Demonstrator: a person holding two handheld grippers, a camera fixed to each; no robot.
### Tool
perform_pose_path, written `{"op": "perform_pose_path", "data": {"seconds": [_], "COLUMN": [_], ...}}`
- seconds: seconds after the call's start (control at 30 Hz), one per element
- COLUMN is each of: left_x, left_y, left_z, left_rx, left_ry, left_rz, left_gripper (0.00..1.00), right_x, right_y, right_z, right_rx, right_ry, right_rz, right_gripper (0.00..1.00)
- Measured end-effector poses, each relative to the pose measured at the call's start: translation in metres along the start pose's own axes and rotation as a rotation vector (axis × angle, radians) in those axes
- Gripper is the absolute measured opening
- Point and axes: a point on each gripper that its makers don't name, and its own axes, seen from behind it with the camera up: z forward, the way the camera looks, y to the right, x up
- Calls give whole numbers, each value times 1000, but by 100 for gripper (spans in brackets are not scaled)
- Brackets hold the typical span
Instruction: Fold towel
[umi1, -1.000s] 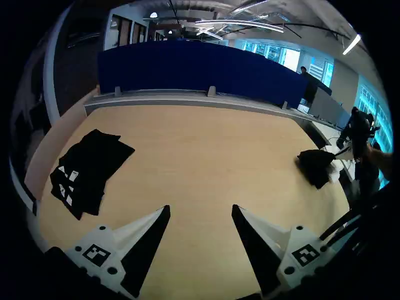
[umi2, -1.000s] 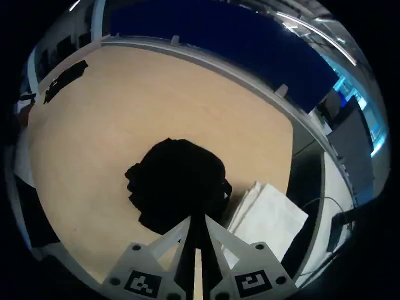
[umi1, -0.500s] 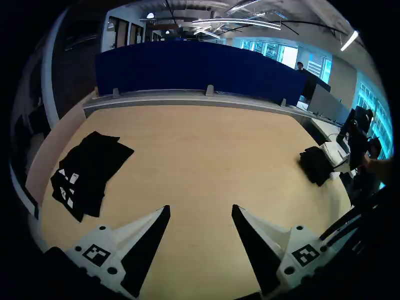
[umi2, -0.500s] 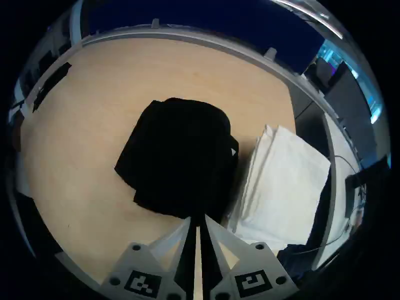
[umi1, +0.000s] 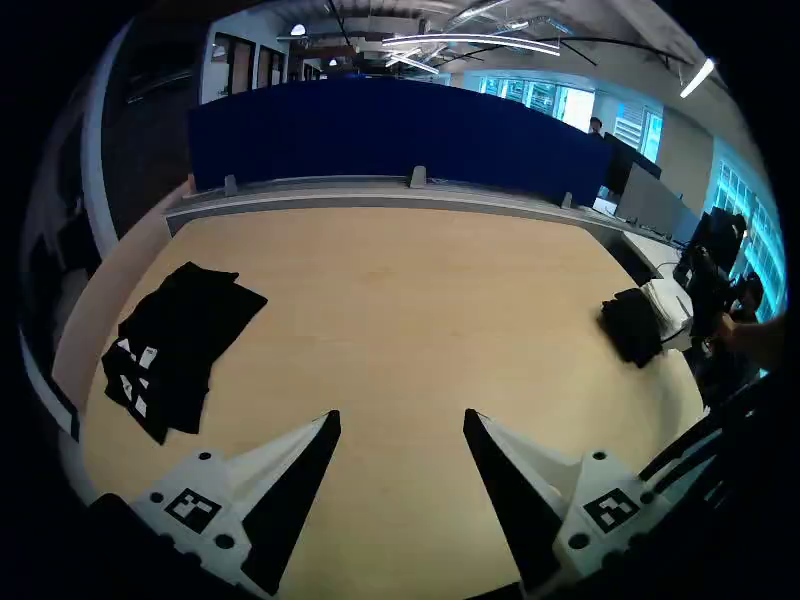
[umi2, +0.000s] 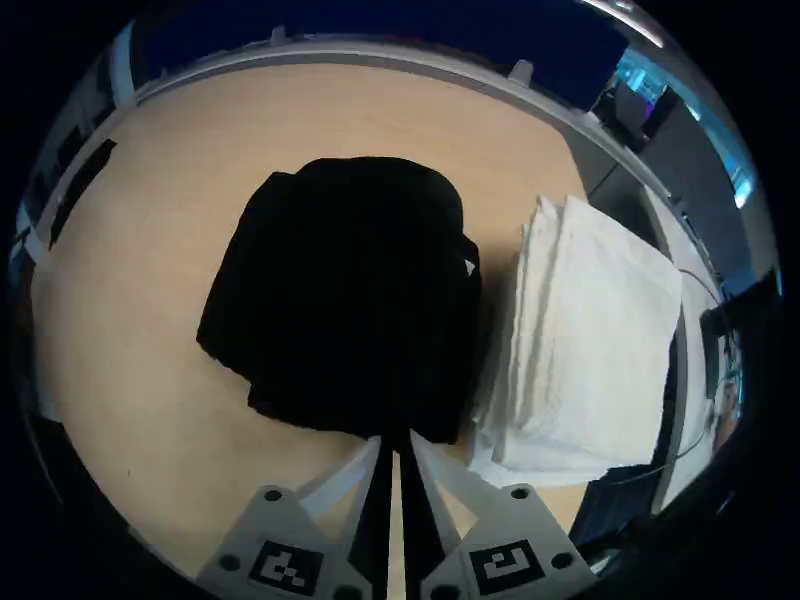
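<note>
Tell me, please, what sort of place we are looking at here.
Most likely an open-plan office: a long light wooden desk backed by a dark blue divider panel, dark monitors on neighbouring desks, and strip lights under an exposed ceiling.

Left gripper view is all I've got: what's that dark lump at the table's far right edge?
Observer: A folded black towel, lying flat on the table.
Operator: Anything beside it?
Observer: A folded white towel, layered, its edge against the black one's.
Operator: And the right gripper?
Observer: The right gripper is shut, with its tips at the black towel's near edge. I can't tell whether they pinch it.
</note>
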Motion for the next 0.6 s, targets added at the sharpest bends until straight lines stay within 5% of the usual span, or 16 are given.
{"op": "perform_pose_path", "data": {"seconds": [0.3,0.6], "left_x": [0,2], "left_y": [4,7], "left_z": [3,5], "left_rx": [-8,-18], "left_ry": [0,0], "left_rz": [2,5], "left_gripper": [91,91], "right_x": [4,13], "right_y": [0,0], "right_z": [-11,-34], "right_rx": [-15,-47], "right_ry": [39,111], "right_rz": [-20,-47], "right_gripper": [6,20]}}
